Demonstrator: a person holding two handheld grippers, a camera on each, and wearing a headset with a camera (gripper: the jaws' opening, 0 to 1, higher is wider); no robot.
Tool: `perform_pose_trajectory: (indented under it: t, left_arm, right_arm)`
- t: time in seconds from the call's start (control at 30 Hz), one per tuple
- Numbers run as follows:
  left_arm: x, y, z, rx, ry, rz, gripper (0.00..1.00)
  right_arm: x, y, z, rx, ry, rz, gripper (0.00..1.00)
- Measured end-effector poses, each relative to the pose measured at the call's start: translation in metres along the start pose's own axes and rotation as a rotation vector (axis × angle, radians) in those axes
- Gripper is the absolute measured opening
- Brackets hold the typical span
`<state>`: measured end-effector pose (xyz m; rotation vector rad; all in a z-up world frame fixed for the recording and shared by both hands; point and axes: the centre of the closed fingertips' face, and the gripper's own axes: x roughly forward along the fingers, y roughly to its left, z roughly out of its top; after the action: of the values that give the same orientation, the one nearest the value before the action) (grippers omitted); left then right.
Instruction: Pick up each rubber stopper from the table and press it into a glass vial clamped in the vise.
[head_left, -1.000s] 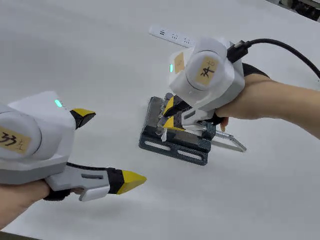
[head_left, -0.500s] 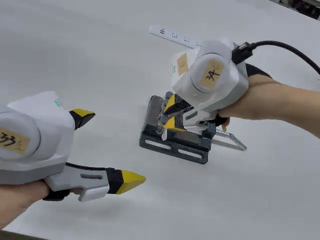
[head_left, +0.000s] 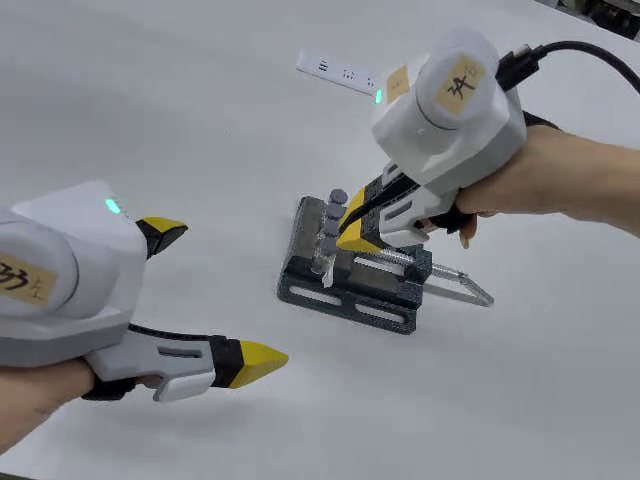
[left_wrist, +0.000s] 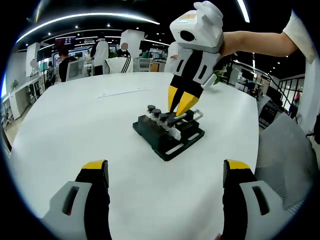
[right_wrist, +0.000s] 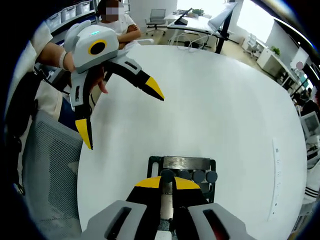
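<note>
1. Four glass vials (head_left: 322, 262) are sitting in a row in the vise (head_left: 345, 295), each one carrying a grey rubber stopper (head_left: 338, 197). The row is running near to far along the vise's left end.
2. The vise is standing mid-scene on the white table (head_left: 150, 100), with its crank handle (head_left: 455, 282) sticking out to the right.
3. The right gripper (head_left: 347, 232) is hovering just above the near end of the row, tips pointing down at the stoppers. Its jaws are pinching almost together, with nothing visible between them. I can't tell whether there's contact with the vials.
4. The left gripper (head_left: 218, 295) is hanging near-left, well apart from the vise, over bare table. Its jaws are gaping wide and gripping nothing.
5. In the right gripper view, all four stoppers (right_wrist: 199, 176) are showing just past that gripper's own tips (right_wrist: 167, 182), with the left gripper (right_wrist: 121, 116) spreading open beyond.
6. In the left gripper view, the right gripper (left_wrist: 180, 107) is pointing down onto the row (left_wrist: 156, 112).
7. One power strip (head_left: 340, 72) is lying on the far side, beyond the vise.
</note>
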<state>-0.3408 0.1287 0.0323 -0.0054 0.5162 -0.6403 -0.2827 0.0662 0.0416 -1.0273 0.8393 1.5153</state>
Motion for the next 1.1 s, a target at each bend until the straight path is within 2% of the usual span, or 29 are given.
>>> perform_pose_trajectory:
  t: [0.13, 0.63, 0.83, 0.97, 1.0, 1.1]
  left_arm:
    - [0.0004, 0.0006, -0.0015, -0.002, 0.002, -0.001, 0.94]
    - [0.0011, -0.0021, -0.0058, -0.012, 0.012, -0.004, 0.94]
    - [0.0017, -0.0022, -0.0075, -0.014, 0.014, -0.005, 0.94]
    - [0.0022, -0.0026, -0.0084, -0.019, 0.015, -0.006, 0.94]
    - [0.0025, -0.0028, -0.0091, -0.021, 0.017, -0.008, 0.94]
    - [0.0037, -0.0030, -0.0091, -0.025, 0.019, -0.010, 0.94]
  right_arm:
    - [0.0048, -0.0037, 0.0011, -0.014, 0.008, 0.000, 0.02]
    - [0.0072, 0.0005, -0.0018, -0.033, 0.036, 0.014, 0.00]
    - [0.0074, 0.0017, -0.0019, 0.011, 0.048, 0.052, 0.00]
    - [0.0069, 0.0034, -0.0024, 0.015, 0.062, 0.077, 0.00]
    - [0.0077, 0.0019, -0.0014, 0.039, 0.067, 0.086, 0.00]
    - [0.0077, 0.0026, -0.0021, 0.031, 0.073, 0.098, 0.00]
